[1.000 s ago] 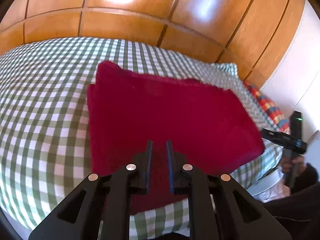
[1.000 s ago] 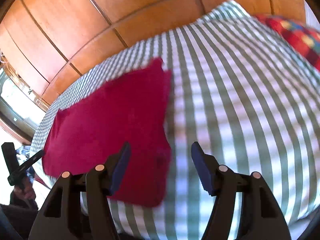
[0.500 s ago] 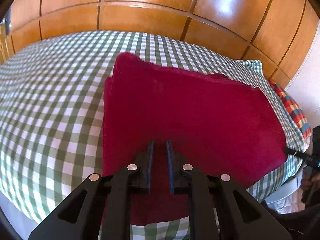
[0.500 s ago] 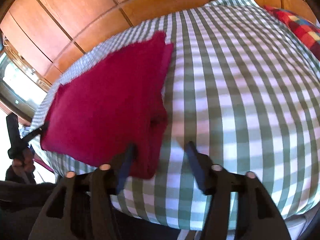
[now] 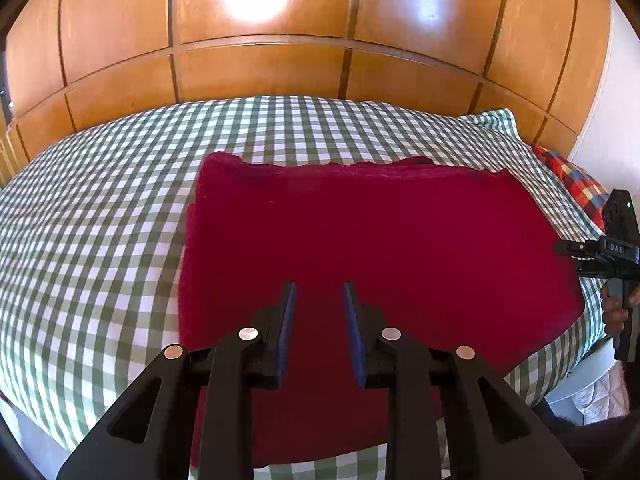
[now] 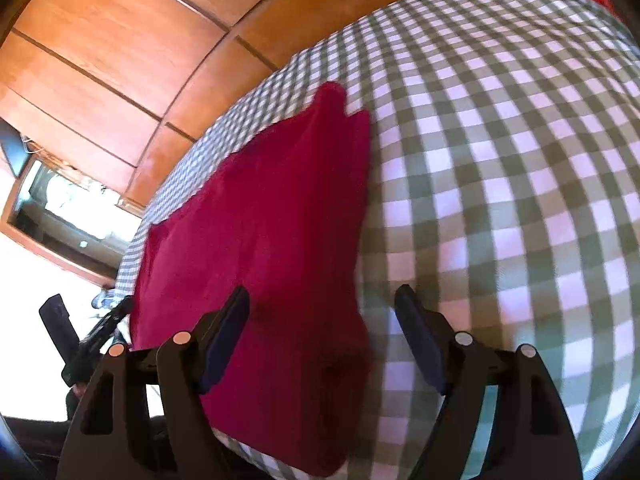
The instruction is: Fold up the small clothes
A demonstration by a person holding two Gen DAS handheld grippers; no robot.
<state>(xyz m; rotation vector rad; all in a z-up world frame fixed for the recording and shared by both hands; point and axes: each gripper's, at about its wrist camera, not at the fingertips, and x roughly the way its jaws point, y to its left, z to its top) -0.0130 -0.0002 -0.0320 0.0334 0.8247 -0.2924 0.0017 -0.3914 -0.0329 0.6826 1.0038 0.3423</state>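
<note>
A folded dark red cloth (image 5: 360,232) lies flat on the green-and-white checked bedspread (image 5: 100,220). My left gripper (image 5: 319,286) hovers over the cloth's near edge. Its jaws stand a little apart and are opening, with cloth showing below the gap and no fold pinched. In the right wrist view the same red cloth (image 6: 260,208) runs away to the upper left. My right gripper (image 6: 323,292) straddles its near right edge, jaws wide and opening further. The left pad is over cloth, the right pad over the bedspread (image 6: 500,160). Neither pad presses on anything.
Wooden wall panels (image 5: 260,68) rise behind the bed. A colourful plaid pillow (image 5: 572,184) lies at the far right corner. A window (image 6: 60,216) shows at the left of the right wrist view. A hand (image 5: 616,312) holds the other gripper beside the bed's right edge.
The left jaws have parted from nearly closed, and that view has swung to face the cloth squarely. The right jaws have widened and moved in over the cloth's near right edge.
</note>
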